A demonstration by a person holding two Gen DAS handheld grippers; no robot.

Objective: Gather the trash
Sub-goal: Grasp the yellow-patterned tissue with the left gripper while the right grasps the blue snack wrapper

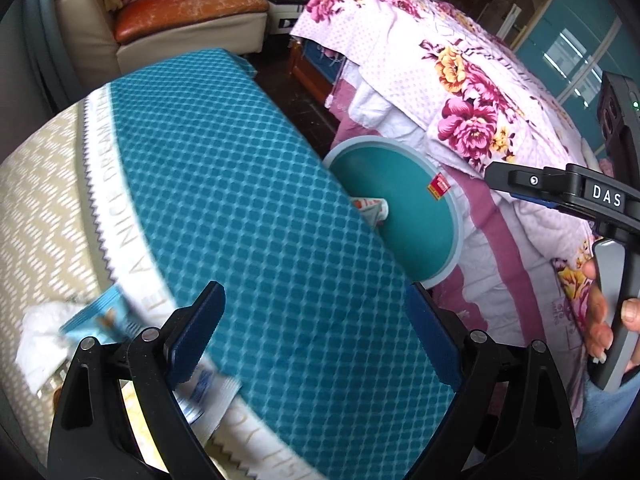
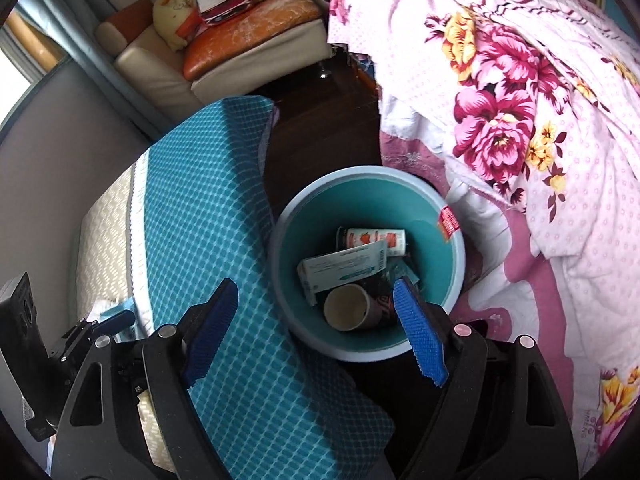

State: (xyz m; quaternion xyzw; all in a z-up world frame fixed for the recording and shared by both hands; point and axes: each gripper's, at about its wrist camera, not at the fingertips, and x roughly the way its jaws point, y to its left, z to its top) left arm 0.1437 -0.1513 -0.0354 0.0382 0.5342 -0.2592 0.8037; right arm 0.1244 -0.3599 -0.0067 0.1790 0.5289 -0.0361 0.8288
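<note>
A teal round trash bin (image 2: 440, 280) stands on the dark floor between the mattress and the bed; it also shows in the left wrist view (image 1: 416, 236). Inside lie a paper cup (image 2: 346, 307), a white box (image 2: 344, 270), a can (image 2: 374, 238) and a dark wrapper. My right gripper (image 2: 316, 336) is open and empty above the bin's near rim. My left gripper (image 1: 316, 332) is open and empty over the mattress edge. A blue wrapper (image 1: 98, 318) lies on a white tissue (image 1: 38, 340) on the mattress, left of my left fingers. Another wrapper (image 1: 208, 396) lies under the left finger.
A mattress with a teal quilted side (image 1: 240, 200) fills the left. A bed with a pink floral quilt (image 2: 520, 120) is on the right. A cream sofa with an orange cushion (image 2: 248, 28) stands at the back. The dark floor gap (image 2: 320, 128) runs between them.
</note>
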